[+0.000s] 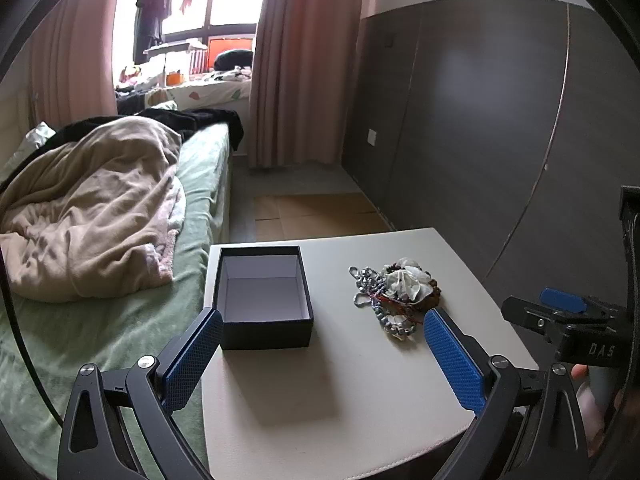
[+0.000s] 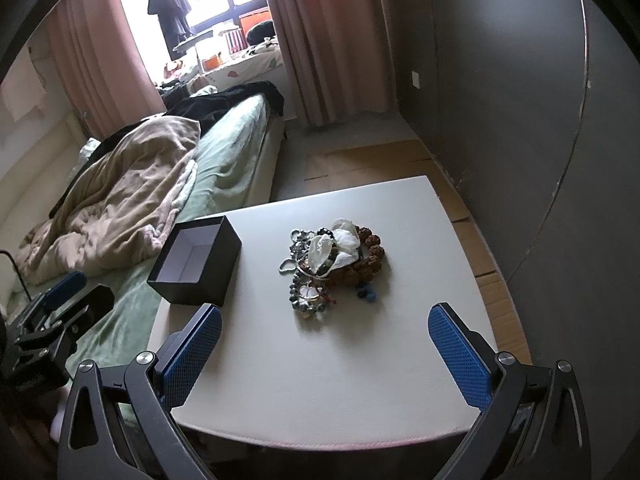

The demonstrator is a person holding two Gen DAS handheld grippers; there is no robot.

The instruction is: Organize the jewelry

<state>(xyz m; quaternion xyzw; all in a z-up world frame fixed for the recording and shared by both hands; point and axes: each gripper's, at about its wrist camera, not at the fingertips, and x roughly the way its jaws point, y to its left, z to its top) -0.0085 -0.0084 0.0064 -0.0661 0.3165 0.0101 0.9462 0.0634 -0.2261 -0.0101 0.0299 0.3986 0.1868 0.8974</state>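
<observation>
A tangled pile of jewelry (image 1: 394, 294) with bead bracelets, chains and a white cloth piece lies on the white table (image 1: 340, 380). It also shows in the right wrist view (image 2: 330, 266). An open, empty black box (image 1: 264, 300) stands on the table's left side, and it shows in the right wrist view too (image 2: 196, 266). My left gripper (image 1: 322, 320) is open and empty above the table's near side, between box and pile. My right gripper (image 2: 324, 316) is open and empty, just short of the pile.
A bed (image 1: 132, 240) with a beige blanket (image 1: 92, 208) adjoins the table's left edge. A dark wall (image 1: 480, 120) stands to the right. Cardboard (image 1: 316, 212) lies on the floor beyond the table. The right gripper's body (image 1: 568, 320) shows at the left view's right edge.
</observation>
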